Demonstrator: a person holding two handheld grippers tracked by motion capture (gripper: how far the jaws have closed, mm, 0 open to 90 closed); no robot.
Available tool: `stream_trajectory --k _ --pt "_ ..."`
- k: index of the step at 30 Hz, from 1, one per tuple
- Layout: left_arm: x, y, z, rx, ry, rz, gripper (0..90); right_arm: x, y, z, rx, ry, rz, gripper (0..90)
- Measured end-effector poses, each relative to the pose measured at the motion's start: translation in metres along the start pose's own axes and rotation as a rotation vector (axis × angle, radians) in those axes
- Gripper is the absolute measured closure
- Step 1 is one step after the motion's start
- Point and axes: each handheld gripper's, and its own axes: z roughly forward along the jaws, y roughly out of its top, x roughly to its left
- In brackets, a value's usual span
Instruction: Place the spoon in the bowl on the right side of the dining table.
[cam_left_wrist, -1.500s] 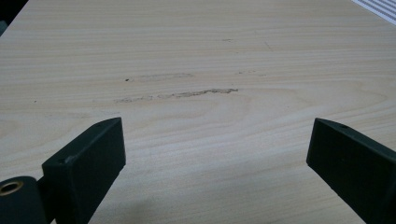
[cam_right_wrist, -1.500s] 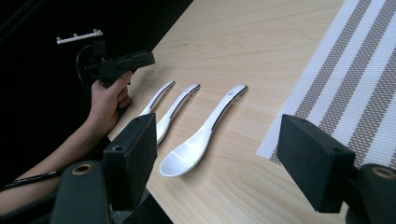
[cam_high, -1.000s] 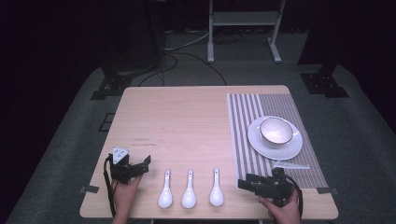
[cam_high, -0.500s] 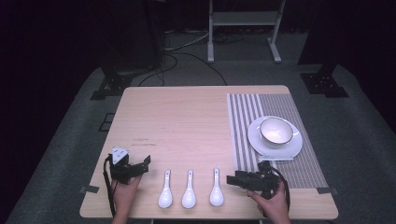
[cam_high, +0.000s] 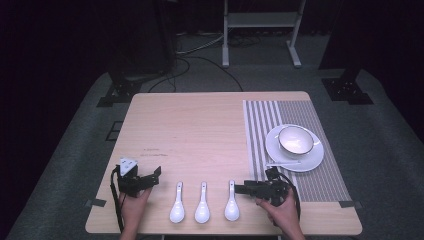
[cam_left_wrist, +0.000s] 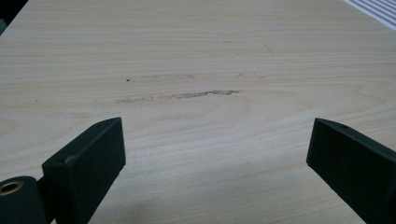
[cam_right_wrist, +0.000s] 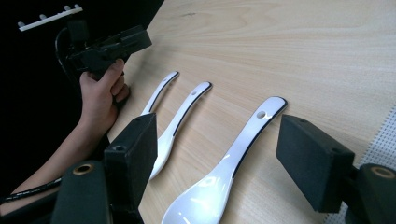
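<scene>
Right gripper (cam_high: 245, 188) moved left — jaws now straddle nearest spoon (cam_high: 231, 202).

Left claw (cam_high: 156, 173) held low, jaws spread wide, right claw (cam_high: 241, 188) likewise parted (pointing leftward), both hand-held

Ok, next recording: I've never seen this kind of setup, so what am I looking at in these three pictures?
A person sits at a wooden table with a hand-held gripper in each hand; there is no robot arm. The high view looks down from above: left gripper, right gripper. The other two pictures come from cameras riding on each gripper, looking along its black jaws. Three white soup spoons lie in a row; the rightmost spoon lies between the right gripper's open jaws, not yet gripped. The left gripper's jaws are open over bare wood. On a striped placemat sits a bowl on a saucer.
</scene>
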Motion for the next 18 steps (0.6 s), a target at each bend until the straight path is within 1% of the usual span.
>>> stream_trajectory --k 3,4,6,10,15,18 --pt "0.0 0.0 0.0 0.0 0.0 0.001 3.3 -0.001 0.001 0.002 0.005 -0.003 0.01 28.4" --pt "0.0 0.0 0.0 0.001 0.001 0.002 3.3 -0.002 0.002 0.005 0.008 -0.004 0.015 31.4" --pt "0.0 0.0 0.0 0.001 0.001 0.004 3.3 -0.003 0.002 0.006 0.01 -0.007 0.015 31.4" --pt "-0.001 0.0 0.0 0.004 0.001 0.009 3.3 -0.004 0.005 0.014 0.026 -0.024 0.029 33.0" --pt "0.0 0.0 0.0 0.004 0.0 0.007 3.3 -0.004 0.006 0.021 0.041 -0.04 0.027 33.7" --pt "0.0 0.0 0.0 0.003 -0.001 0.006 3.3 -0.002 0.008 0.027 0.049 -0.06 0.024 35.5"
